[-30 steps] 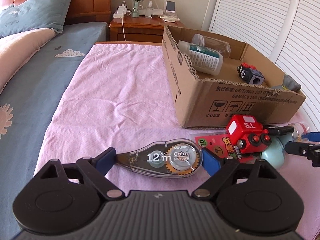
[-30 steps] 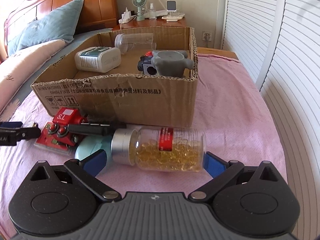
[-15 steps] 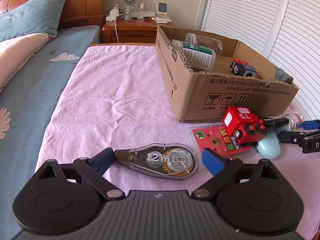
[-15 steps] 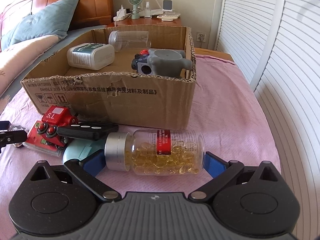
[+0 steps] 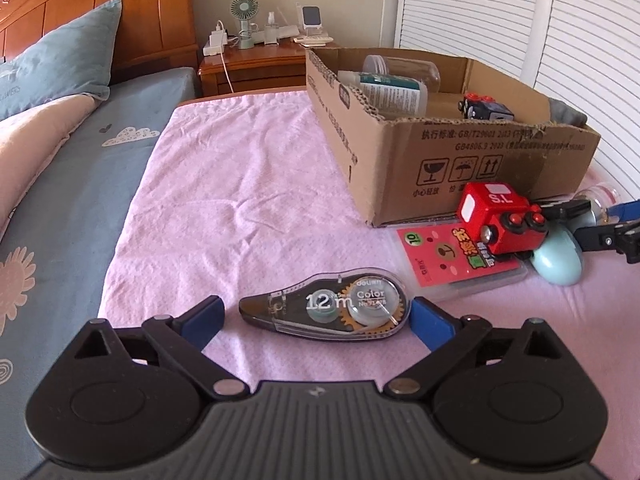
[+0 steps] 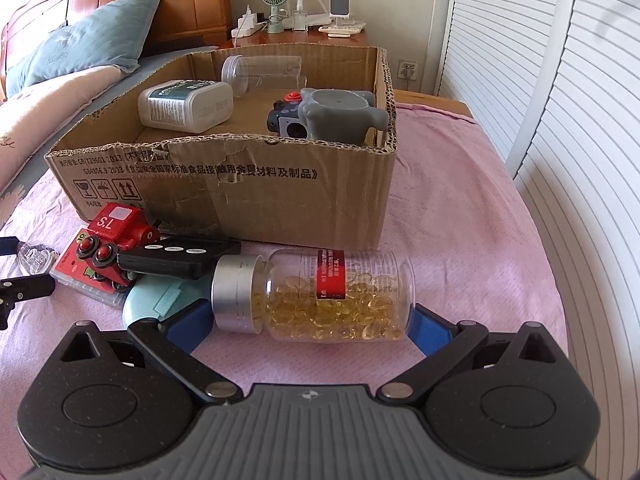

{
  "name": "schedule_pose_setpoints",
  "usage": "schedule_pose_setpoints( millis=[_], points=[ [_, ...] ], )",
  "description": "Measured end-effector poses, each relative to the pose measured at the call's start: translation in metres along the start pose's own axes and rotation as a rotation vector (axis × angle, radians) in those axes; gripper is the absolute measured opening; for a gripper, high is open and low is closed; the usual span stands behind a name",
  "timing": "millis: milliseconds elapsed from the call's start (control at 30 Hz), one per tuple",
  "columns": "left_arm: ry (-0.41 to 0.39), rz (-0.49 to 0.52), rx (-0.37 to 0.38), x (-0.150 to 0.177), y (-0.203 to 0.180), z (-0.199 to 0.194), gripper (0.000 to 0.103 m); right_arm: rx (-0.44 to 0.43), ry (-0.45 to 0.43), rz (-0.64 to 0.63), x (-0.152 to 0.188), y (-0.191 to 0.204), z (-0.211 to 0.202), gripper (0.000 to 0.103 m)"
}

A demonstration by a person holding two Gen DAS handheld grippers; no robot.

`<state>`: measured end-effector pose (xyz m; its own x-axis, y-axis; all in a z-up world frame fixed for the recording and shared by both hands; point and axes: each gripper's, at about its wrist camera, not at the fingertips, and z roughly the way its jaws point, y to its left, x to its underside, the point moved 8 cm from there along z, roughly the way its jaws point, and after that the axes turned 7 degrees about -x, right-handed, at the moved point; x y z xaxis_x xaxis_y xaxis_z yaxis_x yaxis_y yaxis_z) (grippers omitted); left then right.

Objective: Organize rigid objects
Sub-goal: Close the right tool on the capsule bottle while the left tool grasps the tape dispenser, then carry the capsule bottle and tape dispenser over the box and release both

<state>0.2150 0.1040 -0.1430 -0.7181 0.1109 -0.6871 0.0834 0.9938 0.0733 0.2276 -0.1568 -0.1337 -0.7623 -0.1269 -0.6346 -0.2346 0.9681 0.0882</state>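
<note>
The left gripper [image 5: 314, 314] points down at the pink cloth [image 5: 248, 184] with its jaws wide and opening; the correction tape dispenser [image 5: 326, 312] lies flat on the cloth between the blue pads. The left pad [image 5: 204, 316] stands clear of the dispenser's pointed tip with cloth showing in the gap, while the right pad [image 5: 432, 322] sits just beside its rounded end, and I cannot tell whether they touch, so nothing is clamped. Ahead and to the right of this gripper lie a red toy train [image 5: 500, 220] on a pink card pack [image 5: 456, 258], with a pale blue oval case [image 5: 558, 258] just beyond, and further ahead stands the cardboard box [image 5: 460, 152]. The right gripper [image 6: 308, 320] has its pads set at either end of a capsule bottle [image 6: 320, 294] lying on its side, the silver cap toward the left pad [image 6: 188, 326] and the bottle's base against the right pad [image 6: 430, 330]; the pads appear to press on both ends, so it grips the bottle lengthwise. Just ahead-left of it a black remote [image 6: 176, 260] rests across the train and the blue case. In the box beyond lie a white bottle [image 6: 186, 106], a clear jar [image 6: 260, 72], a grey holder [image 6: 340, 114] and a small dark toy [image 6: 286, 120].
</note>
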Motion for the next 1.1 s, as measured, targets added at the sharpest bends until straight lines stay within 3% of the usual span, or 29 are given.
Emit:
schedule_pose_setpoints(
  millis=[633, 1100],
  points=[
    [0.007, -0.086, -0.082, -0.002, 0.012, 0.005, 0.099, 0.067, -0.01, 0.0, -0.005, -0.005, 0.002, 0.103],
    [0.018, -0.068, -0.064, -0.005, 0.006, 0.004, 0.09, 0.065, 0.007, -0.041, -0.01, -0.001, 0.002, 0.097]
  ],
)
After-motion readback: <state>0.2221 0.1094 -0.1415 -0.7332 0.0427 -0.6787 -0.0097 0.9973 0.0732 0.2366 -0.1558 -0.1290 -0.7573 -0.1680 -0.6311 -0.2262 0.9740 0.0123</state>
